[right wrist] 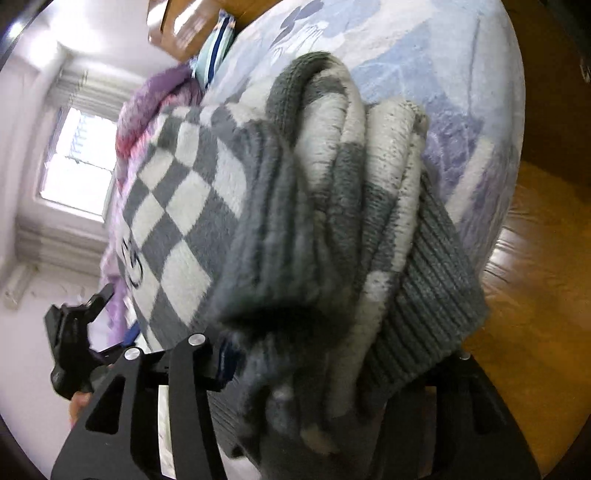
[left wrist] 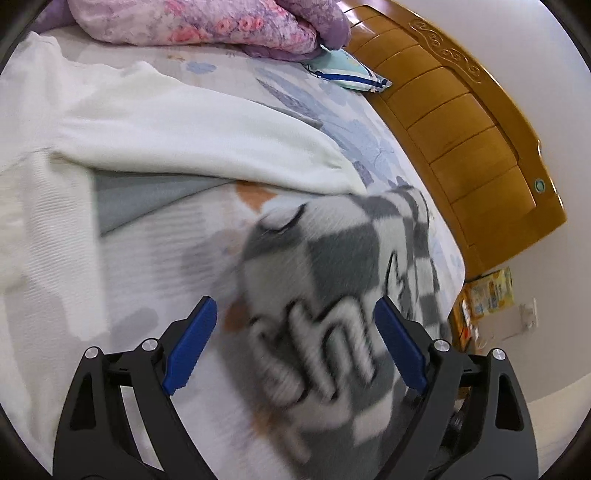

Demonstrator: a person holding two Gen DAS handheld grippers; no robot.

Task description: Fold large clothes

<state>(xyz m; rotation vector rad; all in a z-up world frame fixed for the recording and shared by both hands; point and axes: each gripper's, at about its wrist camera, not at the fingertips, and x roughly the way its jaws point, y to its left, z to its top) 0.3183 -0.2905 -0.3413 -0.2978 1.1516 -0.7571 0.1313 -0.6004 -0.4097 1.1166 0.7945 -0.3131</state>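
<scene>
A grey-and-white checkered fuzzy sweater (left wrist: 332, 280) with lettering lies bunched on the bed, blurred by motion. My left gripper (left wrist: 295, 339) is open, its blue pads on either side of the sweater's near edge. In the right wrist view the same sweater (right wrist: 295, 229) is folded into thick layers that fill the frame. My right gripper (right wrist: 332, 369) is shut on the sweater's ribbed grey hem, with the fingers mostly hidden under the cloth. The left gripper (right wrist: 79, 332) shows at the lower left of that view.
A white knit garment (left wrist: 166, 125) lies spread over the floral bedsheet (left wrist: 354, 122). A pink floral quilt (left wrist: 207, 22) and a small pillow (left wrist: 351, 72) sit near the wooden headboard (left wrist: 461, 110). The wooden floor (right wrist: 535, 332) lies beyond the bed's edge, and a window (right wrist: 77, 158) is on the left.
</scene>
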